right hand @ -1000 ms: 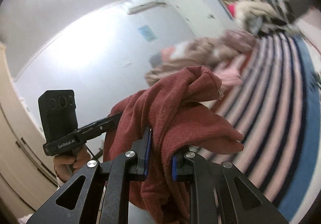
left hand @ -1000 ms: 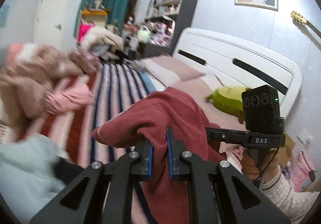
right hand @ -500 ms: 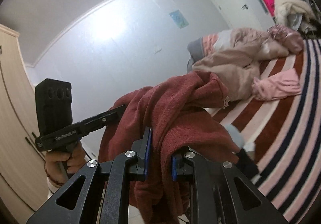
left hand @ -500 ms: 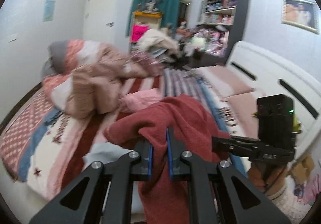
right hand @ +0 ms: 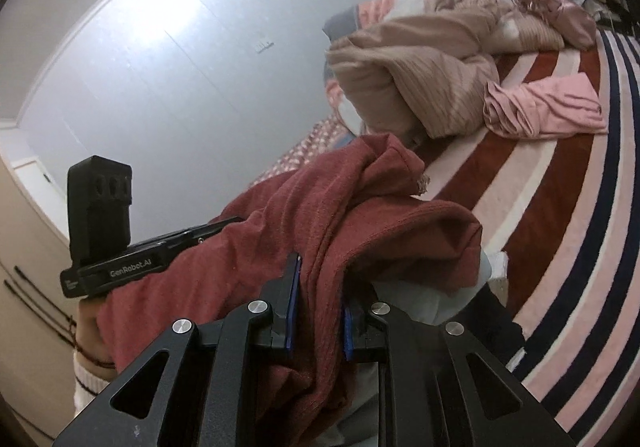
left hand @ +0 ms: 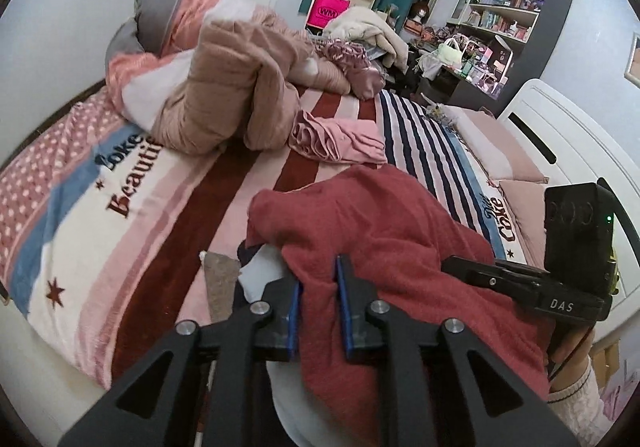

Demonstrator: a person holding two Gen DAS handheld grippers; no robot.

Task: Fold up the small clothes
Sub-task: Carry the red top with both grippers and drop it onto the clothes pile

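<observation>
Both my grippers swung down toward the striped bed (left hand: 168,215), red garment (left hand: 384,231) hanging between them above its near edge, left gripper (left hand: 319,289) pinched shut on it, right gripper (right hand: 320,287) clamped likewise, pink garment (left hand: 340,139) crumpled beyond.

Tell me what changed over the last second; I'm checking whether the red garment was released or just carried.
Carried, not released. Both cameras swung left and tilted down: the headboard and ceiling gave way to the striped bedspread, and the red garment now hangs low over it. Unchanged: the left gripper and right gripper each stay shut on the garment, which spans between them. The pink cloth and tan bedding pile lie as before.
</observation>
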